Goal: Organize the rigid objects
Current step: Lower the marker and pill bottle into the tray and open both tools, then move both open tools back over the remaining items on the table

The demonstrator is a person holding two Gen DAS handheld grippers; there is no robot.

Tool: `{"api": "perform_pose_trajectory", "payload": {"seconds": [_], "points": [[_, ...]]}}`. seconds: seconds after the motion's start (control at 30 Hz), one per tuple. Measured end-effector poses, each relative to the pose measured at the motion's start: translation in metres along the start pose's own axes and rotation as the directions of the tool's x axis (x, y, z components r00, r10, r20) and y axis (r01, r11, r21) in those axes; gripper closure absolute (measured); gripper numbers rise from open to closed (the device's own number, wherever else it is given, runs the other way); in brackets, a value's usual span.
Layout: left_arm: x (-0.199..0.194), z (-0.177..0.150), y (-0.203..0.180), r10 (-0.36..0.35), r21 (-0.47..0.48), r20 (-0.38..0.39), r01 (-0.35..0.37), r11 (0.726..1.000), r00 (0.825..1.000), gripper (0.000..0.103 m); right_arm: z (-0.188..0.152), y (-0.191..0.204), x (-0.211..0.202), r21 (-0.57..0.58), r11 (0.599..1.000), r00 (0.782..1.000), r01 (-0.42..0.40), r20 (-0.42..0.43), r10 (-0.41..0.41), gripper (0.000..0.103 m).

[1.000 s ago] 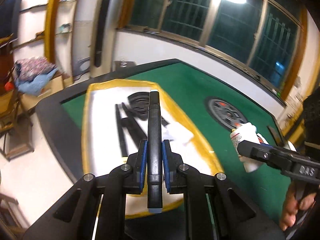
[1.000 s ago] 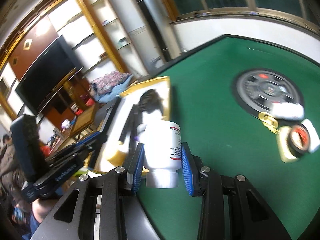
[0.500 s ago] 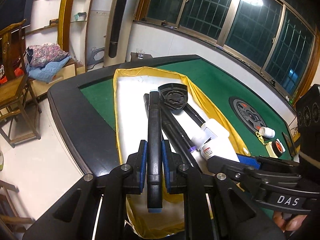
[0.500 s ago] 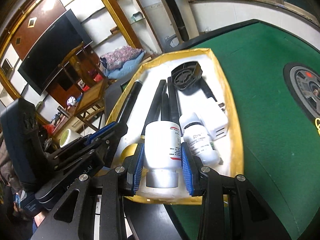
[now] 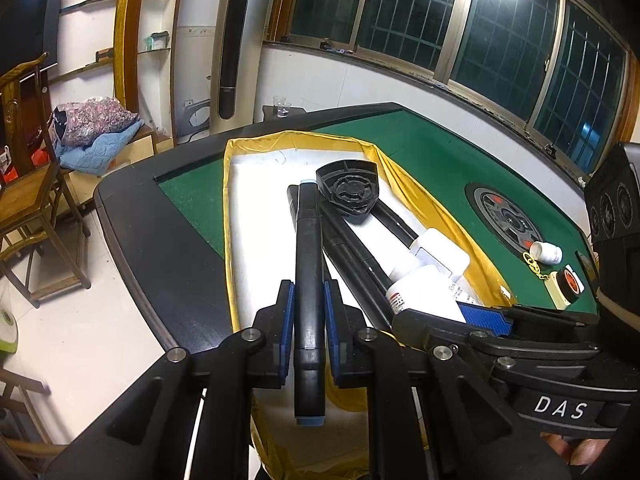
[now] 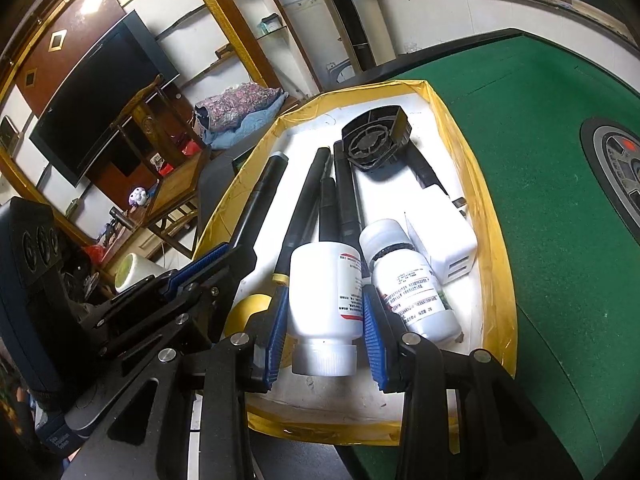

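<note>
Tray (image 6: 494, 264) on bench (image 6: 560, 220), frame centre. In tray: rods (image 6: 304, 208) left, fan part (image 6: 376, 142) upper centre over rods, bottle (image 6: 416, 280) lower right, adapter (image 6: 452, 240) behind bottle.

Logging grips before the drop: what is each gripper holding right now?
Left gripper: shut on a black marker.
Right gripper: shut on a white bottle, over the yellow-edged box.
</note>
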State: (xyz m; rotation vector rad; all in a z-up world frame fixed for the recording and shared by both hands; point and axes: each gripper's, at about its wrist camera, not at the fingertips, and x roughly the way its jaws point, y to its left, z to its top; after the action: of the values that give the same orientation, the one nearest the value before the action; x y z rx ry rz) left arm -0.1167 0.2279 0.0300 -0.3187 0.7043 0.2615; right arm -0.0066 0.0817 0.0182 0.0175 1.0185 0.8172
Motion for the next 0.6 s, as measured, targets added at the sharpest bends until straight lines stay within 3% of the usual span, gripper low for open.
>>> {"api": "perform_pose_trajectory", "payload": {"seconds": [0.17,0.33,0.6], "points": [[-0.002,0.002,-0.001,-0.005,-0.006,-0.012,0.005,1.000,1.000,0.087,-0.001,0.004,-0.003,-0.009,1.000,1.000,-0.007,0.005,0.007,0.070],[-0.008,0.003,0.000,-0.019,-0.023,-0.013,0.019,1.000,1.000,0.069,0.000,0.005,-0.014,-0.008,1.000,1.000,-0.007,0.030,0.008,0.069],[-0.031,0.005,-0.018,-0.034,-0.004,0.022,0.034,0.999,0.999,0.069,-0.011,-0.014,-0.047,0.046,0.998,0.996,-0.044,0.082,0.040,0.066]]}}
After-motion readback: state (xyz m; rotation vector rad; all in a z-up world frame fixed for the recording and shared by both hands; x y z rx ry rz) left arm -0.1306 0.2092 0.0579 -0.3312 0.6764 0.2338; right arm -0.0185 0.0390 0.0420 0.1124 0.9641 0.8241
